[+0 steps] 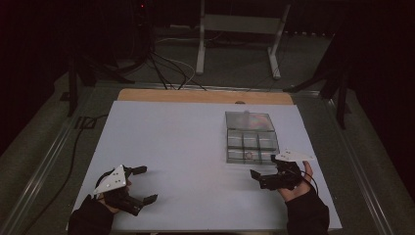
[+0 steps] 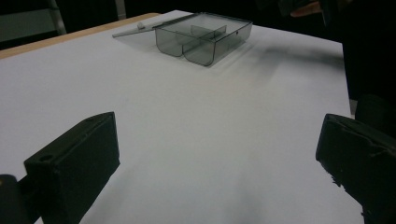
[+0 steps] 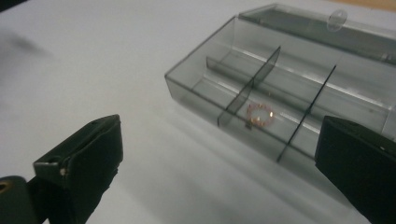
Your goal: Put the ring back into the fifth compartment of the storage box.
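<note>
Hovering just off the near edge of the compartment box [image 1: 250,135], right gripper [image 1: 266,177] with jaws spread wide, nothing between them. Box is clear smoked plastic, lid [image 1: 248,120] hinged back flat on the far side, and sits on the white table [image 1: 181,142] at about 11 o'clock from the right gripper, close by.

Small ring [image 3: 259,115], pinkish-gold, lies flat on the floor of a near-row compartment; in the high view it shows as a faint loop at [image 1: 249,155]. In the right gripper view the ring sits at 12 o'clock, between the two dividers, roughly centred between the jaw tips but beyond the box's front wall.

Left gripper [image 1: 142,184] rests low at the table's near left, jaws also wide apart and empty; box lies far off at its 1 o'clock.

Judgement: right gripper is much the nearer. Reaching the ring likely means going up over the front wall and down into the cell, jaws set along the dividers.
</note>
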A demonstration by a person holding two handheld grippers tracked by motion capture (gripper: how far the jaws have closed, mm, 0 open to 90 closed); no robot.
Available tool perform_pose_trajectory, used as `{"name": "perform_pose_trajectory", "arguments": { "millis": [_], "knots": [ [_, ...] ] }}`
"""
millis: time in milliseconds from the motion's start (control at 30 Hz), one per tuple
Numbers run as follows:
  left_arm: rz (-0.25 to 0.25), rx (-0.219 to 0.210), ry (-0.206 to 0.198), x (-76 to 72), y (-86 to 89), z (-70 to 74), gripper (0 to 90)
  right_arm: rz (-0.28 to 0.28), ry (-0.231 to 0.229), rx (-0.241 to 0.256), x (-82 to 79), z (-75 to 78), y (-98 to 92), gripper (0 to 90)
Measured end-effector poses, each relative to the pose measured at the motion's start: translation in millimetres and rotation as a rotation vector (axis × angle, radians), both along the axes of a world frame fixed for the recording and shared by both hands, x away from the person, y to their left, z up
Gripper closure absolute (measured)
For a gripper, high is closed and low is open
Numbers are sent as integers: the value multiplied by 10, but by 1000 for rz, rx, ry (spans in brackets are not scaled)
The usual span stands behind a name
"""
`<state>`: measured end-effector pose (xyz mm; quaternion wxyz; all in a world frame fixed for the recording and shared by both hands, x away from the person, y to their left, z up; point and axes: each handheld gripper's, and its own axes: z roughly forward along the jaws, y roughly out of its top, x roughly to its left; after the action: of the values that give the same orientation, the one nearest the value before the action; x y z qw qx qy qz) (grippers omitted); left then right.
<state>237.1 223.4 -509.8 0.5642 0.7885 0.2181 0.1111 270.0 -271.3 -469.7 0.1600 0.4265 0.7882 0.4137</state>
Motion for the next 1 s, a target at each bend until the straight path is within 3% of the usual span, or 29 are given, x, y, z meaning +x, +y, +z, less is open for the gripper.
{"name": "perform_pose_trajectory", "arguments": {
  "millis": [233,433,700,1000],
  "knots": [
    [-6,5,-5,-10,-10,3,6,34,29,-30,-98,-191,-89,0],
    [-5,4,-3,-7,-3,1,6,46,41,-23,-174,-290,-177,0],
    [-8,-2,1,-2,-9,-2,6,90,0,23,-269,-396,-363,0],
    [-9,6,4,3,-13,-9,6,95,-19,32,-267,-391,-389,0]
  ]
}}
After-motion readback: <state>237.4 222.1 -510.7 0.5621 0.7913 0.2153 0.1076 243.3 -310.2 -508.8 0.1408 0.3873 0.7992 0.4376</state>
